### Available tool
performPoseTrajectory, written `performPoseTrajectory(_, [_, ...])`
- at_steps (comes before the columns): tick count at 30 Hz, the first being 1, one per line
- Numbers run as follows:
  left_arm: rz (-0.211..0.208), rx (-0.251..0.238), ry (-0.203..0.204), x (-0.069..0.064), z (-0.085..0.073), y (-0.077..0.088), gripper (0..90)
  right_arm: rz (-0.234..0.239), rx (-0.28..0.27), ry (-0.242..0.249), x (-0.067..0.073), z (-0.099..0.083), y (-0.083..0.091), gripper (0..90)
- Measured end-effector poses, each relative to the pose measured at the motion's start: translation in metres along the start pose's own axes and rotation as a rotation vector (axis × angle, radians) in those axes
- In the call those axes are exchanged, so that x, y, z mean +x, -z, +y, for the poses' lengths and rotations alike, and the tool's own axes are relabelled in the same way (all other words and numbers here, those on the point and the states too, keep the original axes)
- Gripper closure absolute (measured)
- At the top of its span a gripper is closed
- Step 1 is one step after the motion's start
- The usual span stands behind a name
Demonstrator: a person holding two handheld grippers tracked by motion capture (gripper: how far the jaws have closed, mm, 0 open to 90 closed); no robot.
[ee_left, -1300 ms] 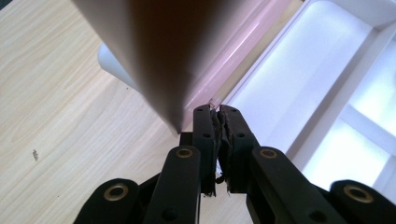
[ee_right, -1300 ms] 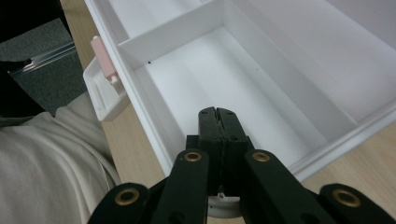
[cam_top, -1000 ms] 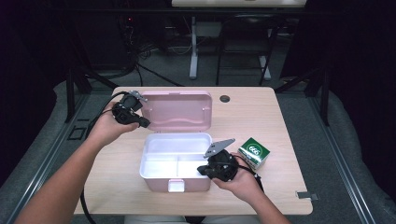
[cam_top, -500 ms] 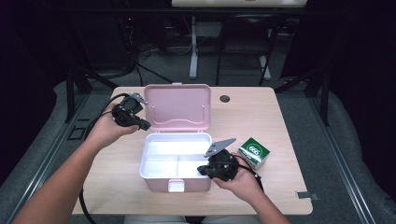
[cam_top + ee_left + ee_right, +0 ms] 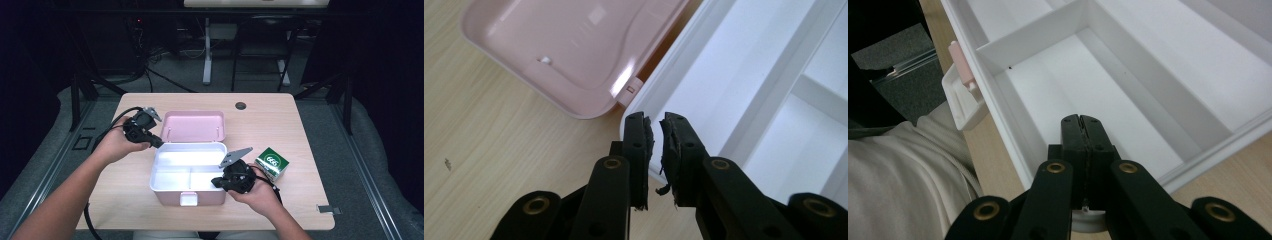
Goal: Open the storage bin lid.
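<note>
The pink box (image 5: 187,180) sits near the front-middle of the surface (image 5: 300,125), opened flat; its lid (image 5: 194,126) is laid back on the wood behind the white tray, hinge side toward the tray, so the compartments are fully exposed. The left tongs (image 5: 656,135) are parked at the tray's back-left corner by the hinge; the jaws have just been opening and a narrow gap is seen between the worn pads, with the tray's white rim running right behind it and no squeeze to be made out; probably the lid has been let go there. The right tongs (image 5: 1081,131) are shut tight on nothing, tips held over the front-right compartment, likely bracing the box. A small green carton (image 5: 271,163) is left just right of the box, untouched; presumably it's what gets packed.
</note>
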State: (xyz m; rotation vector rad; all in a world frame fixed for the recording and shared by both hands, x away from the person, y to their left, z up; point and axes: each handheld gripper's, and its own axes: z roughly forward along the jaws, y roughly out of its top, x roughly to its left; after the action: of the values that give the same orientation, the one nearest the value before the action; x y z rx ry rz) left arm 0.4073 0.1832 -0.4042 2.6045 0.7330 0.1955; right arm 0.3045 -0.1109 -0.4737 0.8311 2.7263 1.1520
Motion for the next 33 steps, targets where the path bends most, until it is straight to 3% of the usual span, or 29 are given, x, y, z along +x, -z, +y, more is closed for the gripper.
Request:
performPoseTrajectory(12, [-0.026, 0.053, -0.124, -0.025, -0.002, -0.005, 72.9, 0.002, -0.002, -0.002, -0.001, 0.0, 0.0, 89.9])
performPoseTrajectory(24, [-0.07, 0.042, -0.138, -0.037, -0.016, -0.008, 71.6, 0.005, -0.006, -0.002, -0.001, -0.001, 0.0, 89.8])
performPoseTrajectory(33, [-0.08, 0.059, -0.147, -0.041, -0.015, -0.017, 75.7, 0.007, -0.008, -0.006, -0.002, -0.001, 0.0, 89.7])
